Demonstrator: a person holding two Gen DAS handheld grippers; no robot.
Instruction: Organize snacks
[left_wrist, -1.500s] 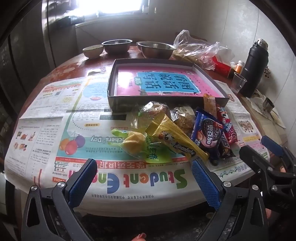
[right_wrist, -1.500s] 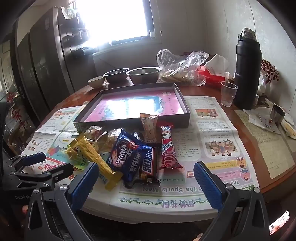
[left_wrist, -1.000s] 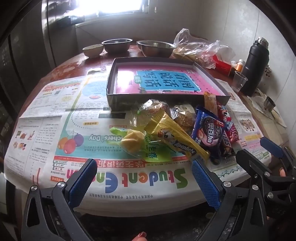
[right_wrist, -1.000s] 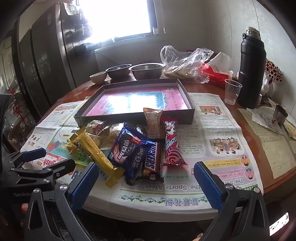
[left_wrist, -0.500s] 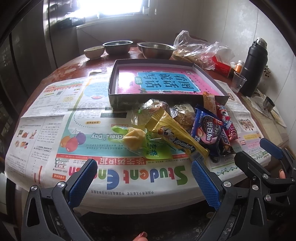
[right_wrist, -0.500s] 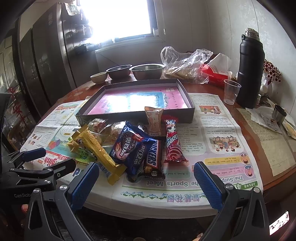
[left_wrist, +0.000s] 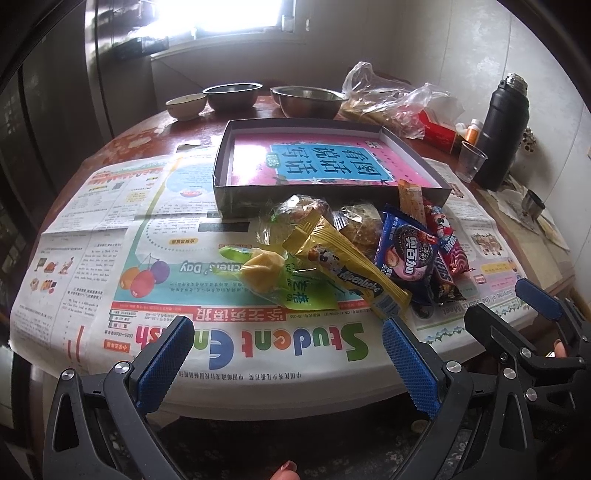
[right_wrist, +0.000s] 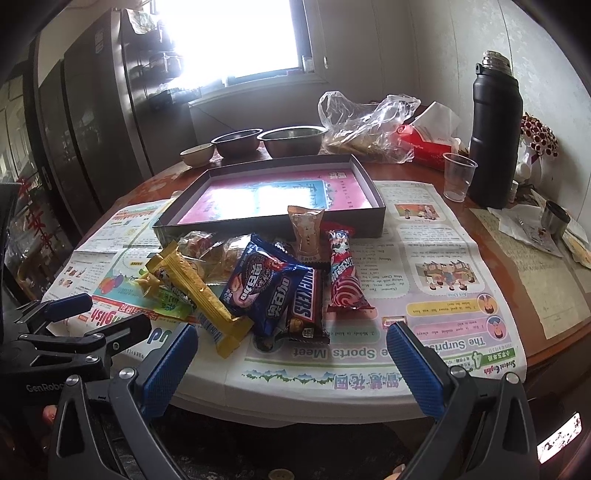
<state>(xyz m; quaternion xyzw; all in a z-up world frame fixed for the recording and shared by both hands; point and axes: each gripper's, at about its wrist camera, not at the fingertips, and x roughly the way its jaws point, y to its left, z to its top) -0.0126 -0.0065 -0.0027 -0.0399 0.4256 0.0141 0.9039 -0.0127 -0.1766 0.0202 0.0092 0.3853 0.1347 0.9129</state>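
We saw a round reddish wooden surface (right_wrist: 436, 173) under spread newspapers (right_wrist: 436, 236), bright window (right_wrist: 236, 37) behind, dark cabinets (right_wrist: 92, 122) alongside, left claw (left_wrist: 288, 354) and right claw (right_wrist: 291, 365) both gaping, empty.

a blown-out bright window (right_wrist: 236, 37) fills the upper middle of the frame, dark tall cabinets (right_wrist: 85, 122) stand along the left, pale walls (right_wrist: 443, 48) rise at the right, and a reddish-brown table (right_wrist: 417, 173) spreads below, covered in newspapers (right_wrist: 436, 258).
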